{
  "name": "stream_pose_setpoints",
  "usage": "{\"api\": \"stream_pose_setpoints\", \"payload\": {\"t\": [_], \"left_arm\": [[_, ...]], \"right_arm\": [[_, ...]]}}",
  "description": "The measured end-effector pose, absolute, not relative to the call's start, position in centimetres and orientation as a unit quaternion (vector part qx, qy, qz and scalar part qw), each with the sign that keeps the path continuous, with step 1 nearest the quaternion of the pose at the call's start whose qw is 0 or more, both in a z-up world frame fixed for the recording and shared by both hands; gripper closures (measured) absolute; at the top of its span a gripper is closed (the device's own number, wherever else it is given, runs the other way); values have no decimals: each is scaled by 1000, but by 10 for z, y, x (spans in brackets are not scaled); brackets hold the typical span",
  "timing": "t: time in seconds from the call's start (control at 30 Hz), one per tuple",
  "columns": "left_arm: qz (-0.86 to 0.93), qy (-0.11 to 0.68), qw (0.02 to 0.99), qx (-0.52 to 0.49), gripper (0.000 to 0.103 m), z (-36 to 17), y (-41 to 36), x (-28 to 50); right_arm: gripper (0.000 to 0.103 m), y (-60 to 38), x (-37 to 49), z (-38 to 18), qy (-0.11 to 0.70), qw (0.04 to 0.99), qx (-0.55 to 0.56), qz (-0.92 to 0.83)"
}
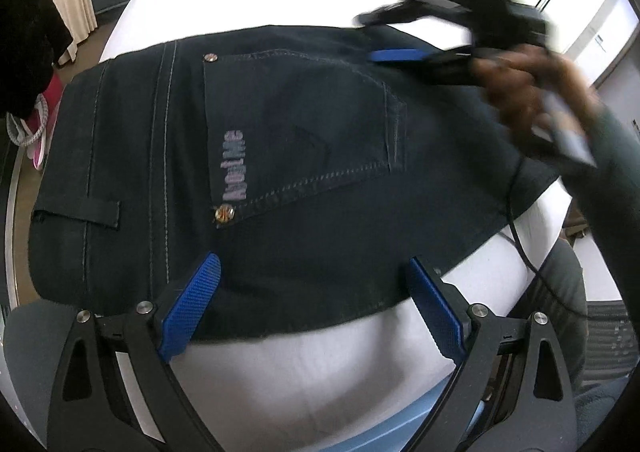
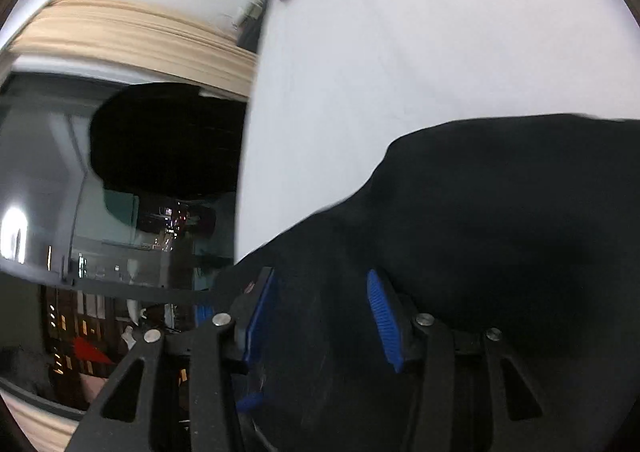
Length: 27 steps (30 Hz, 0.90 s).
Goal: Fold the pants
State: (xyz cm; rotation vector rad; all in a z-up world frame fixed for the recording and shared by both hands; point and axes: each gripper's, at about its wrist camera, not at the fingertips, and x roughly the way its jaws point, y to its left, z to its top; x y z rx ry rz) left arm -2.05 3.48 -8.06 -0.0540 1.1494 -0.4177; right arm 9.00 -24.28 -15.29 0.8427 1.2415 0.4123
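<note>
Bright, even daylight; strong fisheye bending with dark corners; right wrist view smeared by motion blur.

R gripper motion-blurred; pants cut off at frame edge.
</note>
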Motion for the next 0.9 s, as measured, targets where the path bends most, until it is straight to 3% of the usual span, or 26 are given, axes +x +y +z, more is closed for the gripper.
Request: {"api": "stream_pose_setpoints", "payload": {"t": [0.07, 0.13, 0.2, 0.23, 0.3, 0.37, 0.4, 0.43, 0.47, 0.57, 0.9], "left_arm": [[-197, 542, 817, -28, 9, -80, 35, -18], [-197, 542, 817, -29, 9, -79, 36, -18], [-196, 541, 818, -25, 9, -80, 35, -18], [-195, 540, 818, -23, 9, -80, 34, -16], [-194, 539, 819, -20, 9, -80, 32, -16], [-193, 540, 819, -22, 9, -80, 32, -13], [-193, 540, 819, -22, 9, -80, 32, -14], [-194, 540, 819, -21, 9, -80, 32, -17], [-193, 540, 819, -20, 9, -80, 32, -18], [-189, 542, 819, -11, 9, -81, 29, -17], [-171, 549, 818, -12, 8, -70, 25, -14]], "right_arm": [[101, -263, 108, -163, 546, 730, 387, 142], [100, -287, 110, -155, 514, 752, 403, 93], [78, -315, 91, -141, 484, 773, 407, 38], [58, -320, 81, -132, 475, 779, 408, 42], [53, -317, 55, -117, 458, 776, 422, 96], [34, -295, 32, -119, 472, 759, 422, 151], [34, -283, 24, -128, 490, 757, 405, 154], [39, -284, 11, -134, 497, 759, 393, 149], [60, -293, -3, -139, 487, 764, 396, 149], [93, -358, -43, -158, 453, 746, 477, 103], [103, -589, -191, -144, 265, 780, 540, -171]]}}
